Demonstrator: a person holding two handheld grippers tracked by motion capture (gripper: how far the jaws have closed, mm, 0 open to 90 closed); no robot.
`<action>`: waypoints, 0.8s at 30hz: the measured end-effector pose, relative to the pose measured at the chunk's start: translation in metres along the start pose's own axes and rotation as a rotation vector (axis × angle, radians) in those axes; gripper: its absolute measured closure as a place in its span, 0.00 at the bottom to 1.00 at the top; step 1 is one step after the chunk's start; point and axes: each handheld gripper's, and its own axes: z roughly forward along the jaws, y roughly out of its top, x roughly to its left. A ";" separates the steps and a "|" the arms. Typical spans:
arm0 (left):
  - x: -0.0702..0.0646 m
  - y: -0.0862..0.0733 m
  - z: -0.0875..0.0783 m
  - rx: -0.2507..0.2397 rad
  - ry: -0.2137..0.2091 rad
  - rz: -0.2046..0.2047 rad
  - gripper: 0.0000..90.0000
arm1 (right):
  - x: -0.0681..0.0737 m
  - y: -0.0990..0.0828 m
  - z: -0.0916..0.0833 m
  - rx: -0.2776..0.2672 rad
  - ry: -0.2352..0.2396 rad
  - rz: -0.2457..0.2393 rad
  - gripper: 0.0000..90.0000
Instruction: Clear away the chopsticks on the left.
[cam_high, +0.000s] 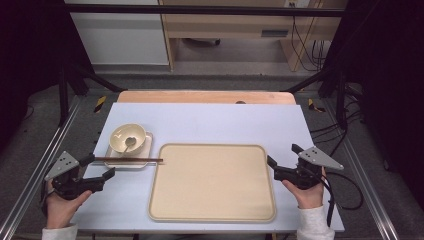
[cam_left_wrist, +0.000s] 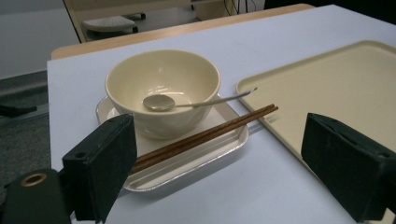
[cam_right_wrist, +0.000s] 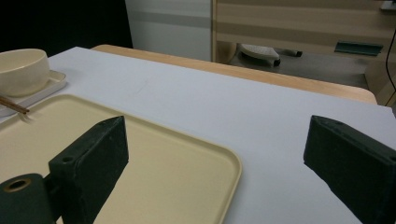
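Observation:
A cream bowl (cam_high: 127, 136) with a metal spoon (cam_high: 129, 143) in it stands on a small white plate (cam_high: 145, 151) at the table's left. Two brown chopsticks (cam_high: 128, 160) lie across the plate's near edge, their tips over the rim of a large beige tray (cam_high: 212, 182). My left gripper (cam_high: 100, 166) hovers open just left of the plate, nothing between its jaws. My right gripper (cam_high: 283, 155) is open at the tray's right edge, also holding nothing. The left gripper view looks at the bowl (cam_left_wrist: 163, 84), spoon (cam_left_wrist: 159, 102) and chopsticks (cam_left_wrist: 210, 133) between the wide jaws of the left gripper (cam_left_wrist: 222, 126).
The white table top (cam_high: 210, 120) has bare room behind the tray and bowl. A wooden edge (cam_high: 205, 96) runs along the far side. Black frame rails stand at both sides. The right gripper (cam_right_wrist: 219, 126) faces the tray's corner (cam_right_wrist: 224, 163).

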 end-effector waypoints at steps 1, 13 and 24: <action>0.001 -0.001 0.001 0.015 0.001 0.004 0.12 | 0.000 0.000 0.000 -0.001 -0.001 -0.002 0.08; 0.012 -0.015 0.024 0.124 0.034 0.027 0.18 | 0.000 -0.001 0.002 0.005 0.002 -0.003 0.08; 0.017 -0.015 0.044 0.179 0.099 0.059 0.30 | 0.003 -0.003 0.006 0.016 0.008 -0.010 0.09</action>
